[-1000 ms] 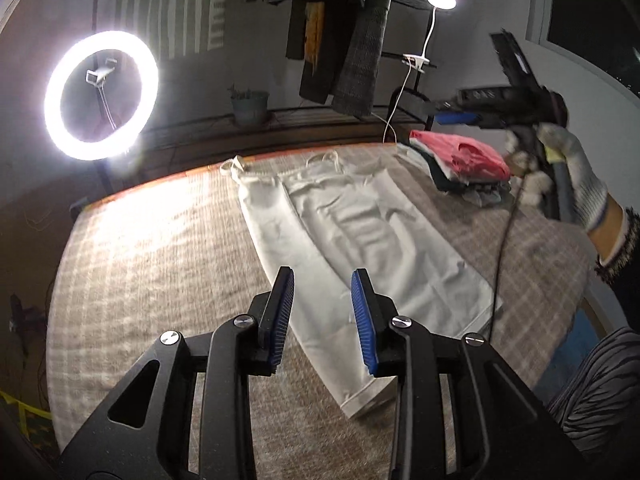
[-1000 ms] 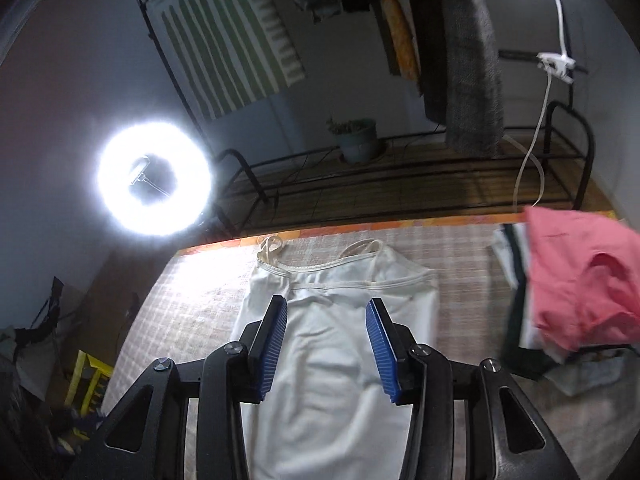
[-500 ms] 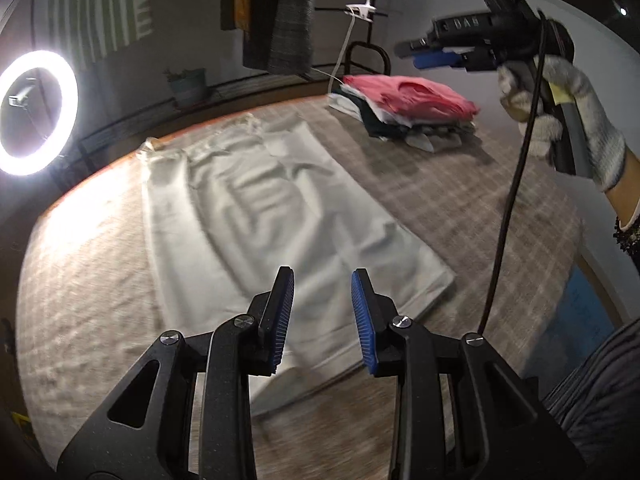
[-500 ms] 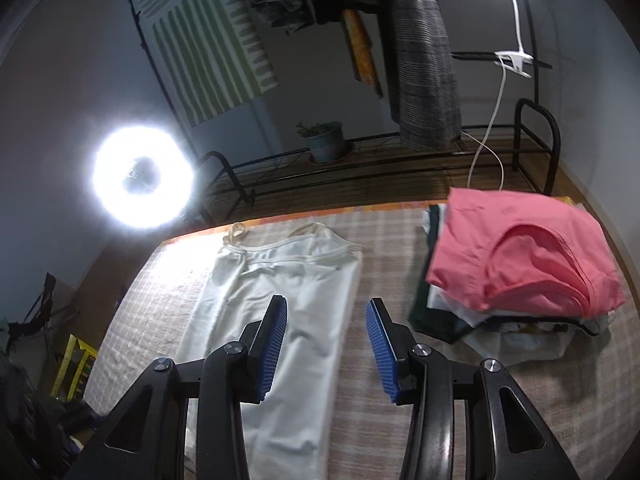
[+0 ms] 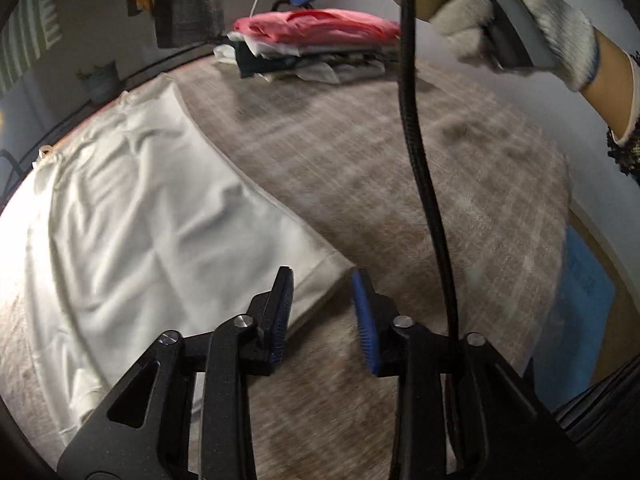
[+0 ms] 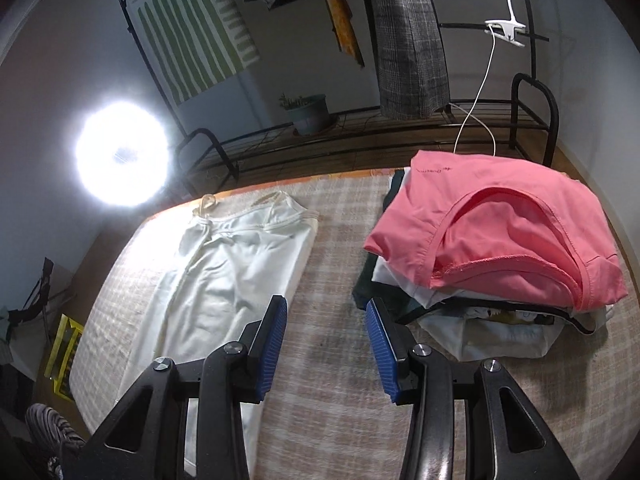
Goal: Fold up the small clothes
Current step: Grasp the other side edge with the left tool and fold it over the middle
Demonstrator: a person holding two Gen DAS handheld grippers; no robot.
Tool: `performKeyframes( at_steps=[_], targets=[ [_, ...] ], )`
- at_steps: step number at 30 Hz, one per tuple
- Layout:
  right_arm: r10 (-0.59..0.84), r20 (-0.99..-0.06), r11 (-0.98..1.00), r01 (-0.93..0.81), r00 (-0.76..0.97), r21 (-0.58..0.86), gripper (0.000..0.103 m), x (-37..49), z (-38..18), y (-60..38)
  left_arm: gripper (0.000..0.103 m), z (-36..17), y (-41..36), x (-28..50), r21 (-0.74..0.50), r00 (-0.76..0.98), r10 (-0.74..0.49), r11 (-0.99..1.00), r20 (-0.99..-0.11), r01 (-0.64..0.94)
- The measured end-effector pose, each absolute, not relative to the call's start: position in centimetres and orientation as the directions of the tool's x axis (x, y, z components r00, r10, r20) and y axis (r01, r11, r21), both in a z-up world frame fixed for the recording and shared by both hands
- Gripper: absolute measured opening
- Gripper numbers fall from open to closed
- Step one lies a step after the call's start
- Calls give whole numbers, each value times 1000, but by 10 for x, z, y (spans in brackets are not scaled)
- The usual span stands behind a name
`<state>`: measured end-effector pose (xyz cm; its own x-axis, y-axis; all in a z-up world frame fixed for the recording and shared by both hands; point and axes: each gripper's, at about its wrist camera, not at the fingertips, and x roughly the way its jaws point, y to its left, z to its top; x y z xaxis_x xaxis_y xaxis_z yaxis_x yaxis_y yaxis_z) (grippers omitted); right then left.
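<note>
Left tool point(image 5: 322, 312) is pointing down at the near corner of the white garment point(image 5: 152, 232), its blue pads standing apart after having just been opening; the hemmed corner is lying between and under them, and the pads are not pressing on it. The garment is spreading flat across the checked cloth of the worktop point(image 5: 400, 168), its straps toward the far edge. Farther back, a stack of folded clothes point(image 5: 316, 46) (a pink piece on top) is sitting on the same cloth. At the upper right a gloved hand point(image 5: 516, 16) is gripping the handle of the other tool, and a black cable point(image 5: 420, 160) is hanging down in front of the view.

Right tool point(image 6: 326, 344) is hovering over bare checked worktop point(image 6: 332, 400) with its pads apart and nothing between them. The white garment point(image 6: 224, 280) is lying just left of the left pad, straps near the far edge. The stack of folded clothes point(image 6: 500, 240) is sitting just beyond the right pad. A bright ring light point(image 6: 122, 152) is glowing behind the worktop, and a potted plant point(image 6: 308, 112) is standing on a dark rack.
</note>
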<state>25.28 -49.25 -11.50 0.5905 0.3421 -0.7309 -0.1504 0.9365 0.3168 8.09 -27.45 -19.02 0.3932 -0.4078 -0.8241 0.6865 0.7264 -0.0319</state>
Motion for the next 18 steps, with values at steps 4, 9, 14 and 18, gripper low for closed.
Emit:
performKeyframes(
  at_steps=[4, 9, 14, 18],
  targets=[
    [378, -727, 923, -168, 574, 347, 45, 265, -126, -493, 53, -199, -283, 85, -17, 404, -375, 750, -834, 661],
    [442, -717, 893, -194, 539, 406, 49, 292, -143, -479, 24, -201, -291, 89, 28, 447, -331, 778, -831, 627],
    [491, -720, 869, -208, 491, 450, 49, 327, -161, -451, 4, -199, -277, 99, -58, 425, -374, 802, -824, 594],
    [480, -741, 874, -189, 470, 447, 53, 356, -176, -429, 4, -190, -262, 102, -133, 422, -418, 819, -804, 558]
  ],
)
